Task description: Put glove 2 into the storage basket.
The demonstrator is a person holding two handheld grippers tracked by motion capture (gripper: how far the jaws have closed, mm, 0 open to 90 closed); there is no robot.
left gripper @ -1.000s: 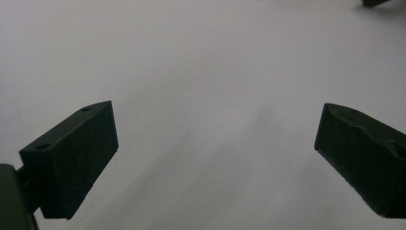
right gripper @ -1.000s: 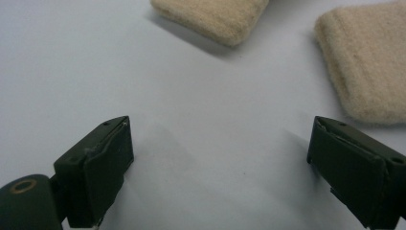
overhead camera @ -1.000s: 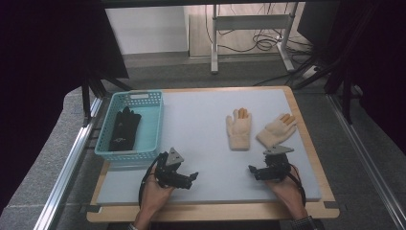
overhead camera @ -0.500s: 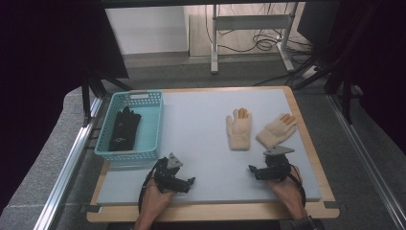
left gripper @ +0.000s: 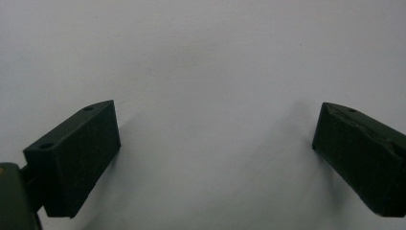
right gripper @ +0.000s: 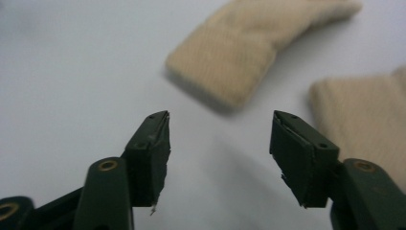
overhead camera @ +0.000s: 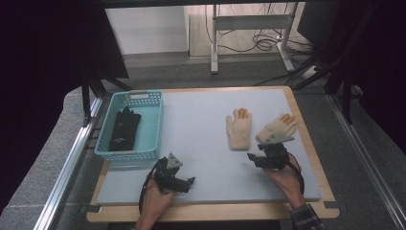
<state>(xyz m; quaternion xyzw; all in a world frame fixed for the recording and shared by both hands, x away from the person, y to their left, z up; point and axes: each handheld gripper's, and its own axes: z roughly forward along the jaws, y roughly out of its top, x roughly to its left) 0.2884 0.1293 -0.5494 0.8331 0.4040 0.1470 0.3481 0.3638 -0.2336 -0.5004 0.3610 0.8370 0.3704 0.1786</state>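
Two beige gloves lie flat on the pale table mat: one glove (overhead camera: 238, 128) near the middle right, the other glove (overhead camera: 278, 128) angled beside it. A black glove (overhead camera: 124, 128) rests inside the teal basket (overhead camera: 153, 122) at the left. My left gripper (overhead camera: 187, 182) hovers low over bare mat near the front, jaws wide open with nothing between them (left gripper: 215, 143). My right gripper (overhead camera: 253, 158) sits just in front of the beige gloves, open, its jaws pointing at one glove's cuff (right gripper: 225, 67), with the second glove (right gripper: 368, 120) to its right.
The wooden table edge (overhead camera: 210, 211) runs along the front. A metal rail (overhead camera: 67, 167) flanks the left side. A white desk frame and cables (overhead camera: 249, 28) stand on the floor beyond the table.
The left gripper has drawn back toward the front edge and slightly left. The right gripper and the gloves have stayed put.
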